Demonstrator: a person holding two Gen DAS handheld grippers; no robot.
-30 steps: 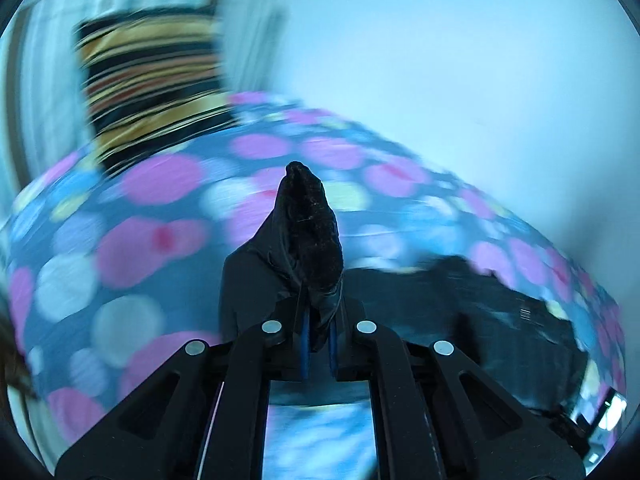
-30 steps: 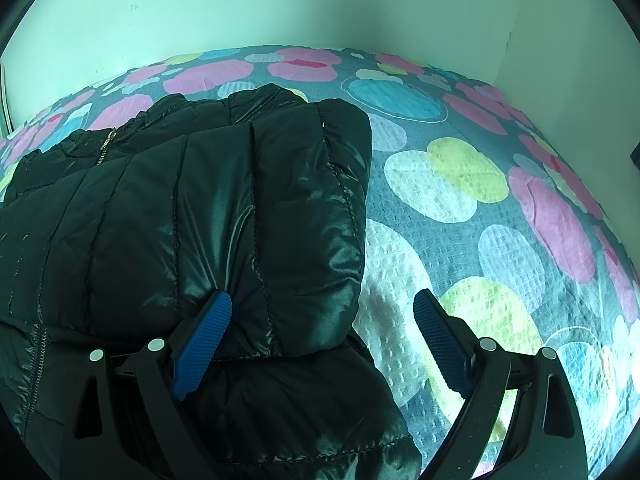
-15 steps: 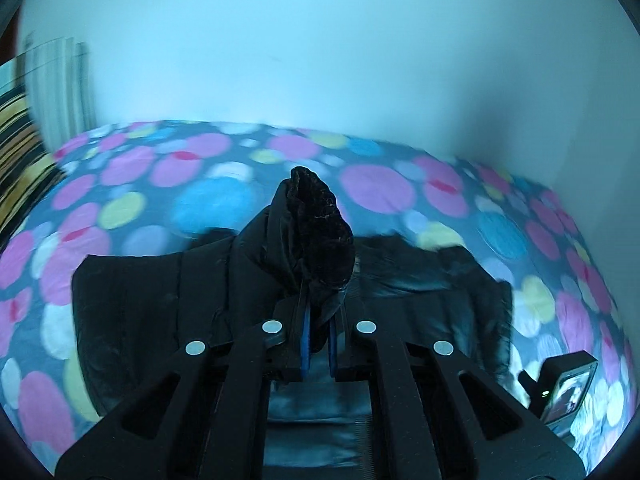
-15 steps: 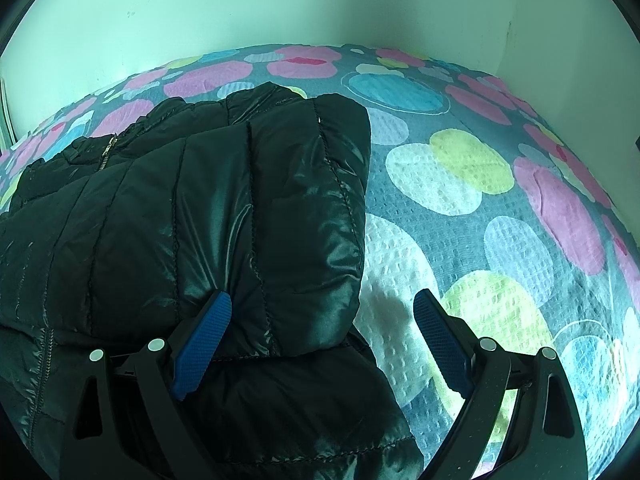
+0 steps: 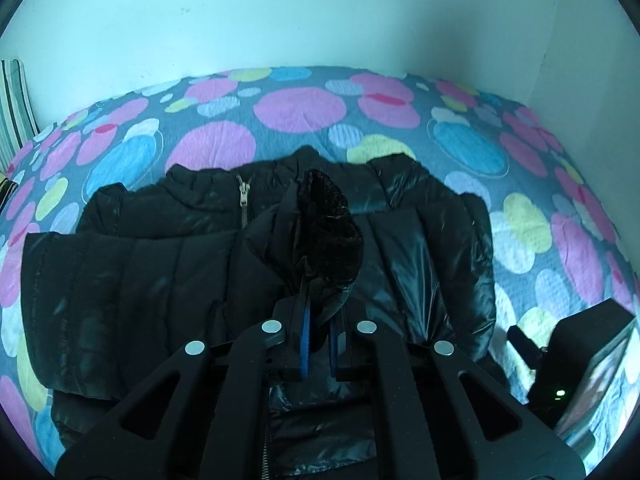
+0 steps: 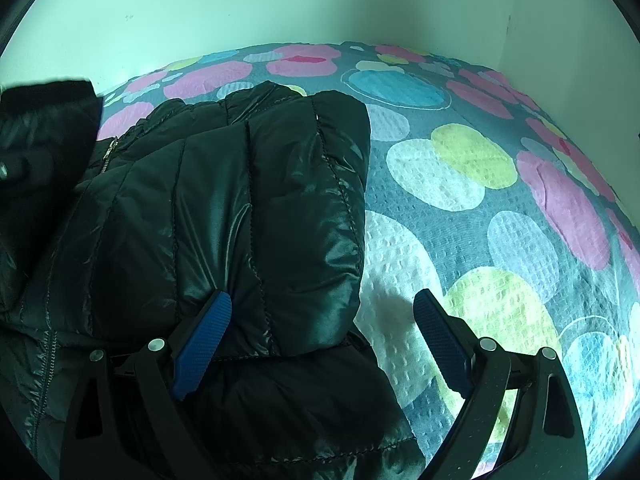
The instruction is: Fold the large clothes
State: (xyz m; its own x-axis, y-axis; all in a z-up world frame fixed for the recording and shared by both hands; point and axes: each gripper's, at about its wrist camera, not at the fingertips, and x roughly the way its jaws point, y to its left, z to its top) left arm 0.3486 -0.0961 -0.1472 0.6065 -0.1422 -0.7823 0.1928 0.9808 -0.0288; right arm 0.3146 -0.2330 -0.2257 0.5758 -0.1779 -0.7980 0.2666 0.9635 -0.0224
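A black puffer jacket [image 5: 140, 272] lies front up on the dotted bedspread [image 5: 300, 108], its zipper [image 5: 243, 196] running down from the collar. My left gripper [image 5: 320, 320] is shut on a sleeve cuff [image 5: 324, 224] with fuzzy lining and holds it above the middle of the jacket. In the right wrist view the jacket [image 6: 240, 200] has its other sleeve folded over the chest. My right gripper [image 6: 323, 304] stands open over that folded edge, with one pad [image 6: 204, 332] above the fabric and the other over the bedspread [image 6: 480, 200]. The held sleeve [image 6: 40, 120] shows blurred at the left.
A pale wall runs behind the bed and meets a side wall at the right corner. A striped pillow [image 5: 12, 108] stands at the far left edge. The body of the right gripper tool [image 5: 580, 360] sits at the jacket's right side.
My left gripper swung from the striped-pillow side to over the jacket's middle, with the cuff in it. The held sleeve came into the right wrist view at the left. The right gripper stayed put.
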